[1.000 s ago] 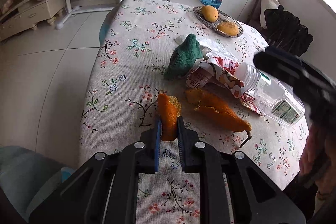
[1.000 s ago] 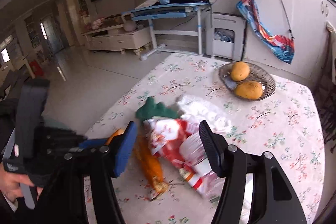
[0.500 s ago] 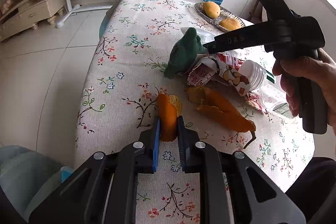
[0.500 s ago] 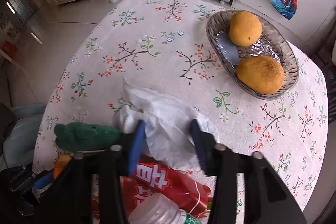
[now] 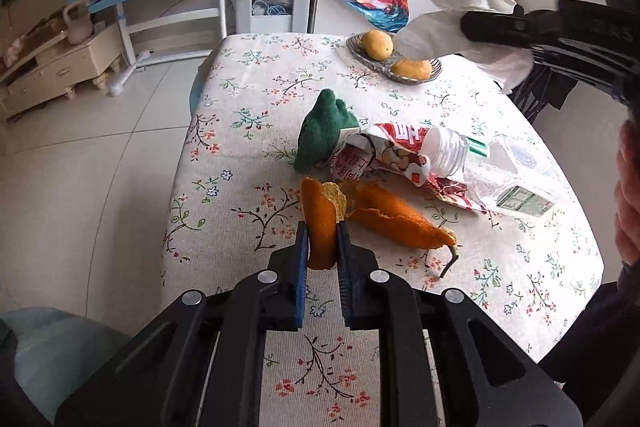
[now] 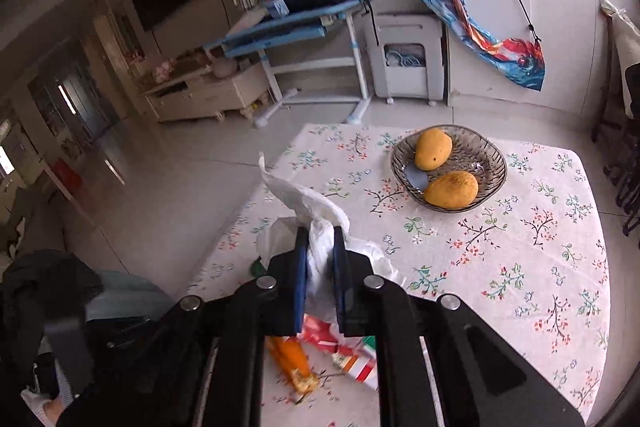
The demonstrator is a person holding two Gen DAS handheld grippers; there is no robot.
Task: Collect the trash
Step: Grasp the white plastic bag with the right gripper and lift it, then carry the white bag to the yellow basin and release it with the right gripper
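The orange peel [image 5: 320, 227], a curled strip with pale pith showing at its top edge, stands upright, clamped between the blue pads of the left gripper [image 5: 322, 243], just above the floral tablecloth [image 5: 248, 131]. A 2nd, longer peel [image 5: 394, 217] lies on the cloth right beside it, dry stem at its tip. The right gripper [image 6: 320, 247] has its jaws closing on a crumpled white tissue [image 6: 308, 203], pinched between the pads and lifted well above the table; its loose end sticks up and to the left.

Still on the cloth, in 1 heap behind the peels: a green knitted glove [image 5: 324, 131], a red-and-white snack wrapper [image 5: 392, 155], shiny and creased, and a clear plastic bottle [image 5: 492, 171] on its side, white cap toward the wrapper, which overlaps its neck. Nothing blocks either gripper.

At the far side sits 1 ribbed glass dish [image 6: 490, 163] w/ 2 yellow mangoes [image 6: 451, 189]. Beyond the table: a blue desk [image 6: 288, 27] and a white cabinet [image 6: 560, 7].
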